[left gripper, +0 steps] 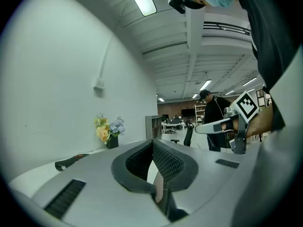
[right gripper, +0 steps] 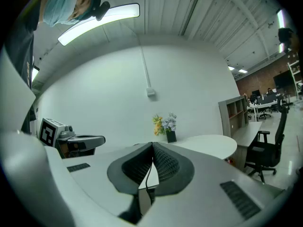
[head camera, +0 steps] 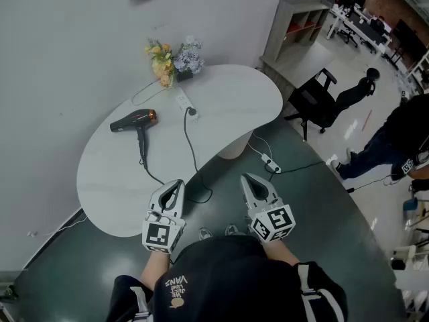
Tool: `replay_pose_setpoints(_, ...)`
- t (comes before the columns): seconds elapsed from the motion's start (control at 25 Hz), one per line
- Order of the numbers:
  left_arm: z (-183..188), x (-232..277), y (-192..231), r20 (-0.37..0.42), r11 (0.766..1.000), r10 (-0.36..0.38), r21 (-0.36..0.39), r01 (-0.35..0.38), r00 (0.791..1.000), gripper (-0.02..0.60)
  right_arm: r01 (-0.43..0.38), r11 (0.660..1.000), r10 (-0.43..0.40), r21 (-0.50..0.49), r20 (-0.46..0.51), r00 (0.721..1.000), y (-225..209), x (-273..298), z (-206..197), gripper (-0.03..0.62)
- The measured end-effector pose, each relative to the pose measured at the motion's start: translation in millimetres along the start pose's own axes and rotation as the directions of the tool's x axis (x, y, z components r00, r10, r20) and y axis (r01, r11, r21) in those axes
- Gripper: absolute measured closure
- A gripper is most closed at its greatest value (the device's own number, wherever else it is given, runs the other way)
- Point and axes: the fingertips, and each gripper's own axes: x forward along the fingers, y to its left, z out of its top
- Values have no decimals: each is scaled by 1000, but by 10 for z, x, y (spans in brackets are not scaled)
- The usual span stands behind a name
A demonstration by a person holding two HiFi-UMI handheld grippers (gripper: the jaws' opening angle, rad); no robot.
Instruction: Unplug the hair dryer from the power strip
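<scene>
A black hair dryer (head camera: 134,121) with an orange band lies on the white table (head camera: 228,99), at its left. Its black cord (head camera: 193,154) drops over the near edge, loops on the floor and runs back up to a plug (head camera: 192,112). That plug sits in a white power strip (head camera: 182,101) near the flowers. My left gripper (head camera: 177,183) and right gripper (head camera: 247,178) are side by side short of the table's near edge, both shut and empty. In the left gripper view the shut left gripper (left gripper: 152,143) faces the hair dryer (left gripper: 71,161).
A vase of flowers (head camera: 171,59) stands at the table's back edge by the wall. A second power strip (head camera: 270,163) with cables lies on the dark floor. To the right are a black office chair (head camera: 322,99), a shelf unit (head camera: 298,25) and a standing person (head camera: 395,139).
</scene>
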Motion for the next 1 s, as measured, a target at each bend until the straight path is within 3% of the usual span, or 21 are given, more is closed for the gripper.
replay_pose_setpoints(0.44,-41,78,94,28,1000,-28,-10,28,999,555,-19,1000,19,-3,25,999,124,193,-38,546)
replay_pose_setpoints(0.56,-112,160,102,9,1000,-25,-16,25,1000,474,-8,1000,8,5,15,1000,28,265,-74,498)
replay_pose_setpoints(0.6,-122,192,107,4,1000,-22,-22,22,1000,465,-10,1000,10,8,9,1000,-7,298,-89,468)
replay_pose_setpoints(1.0,-228,664,245,-32,997,55,-58,-57,998,446,-67,998,67,-1,-43,997,-455,763,-90,445)
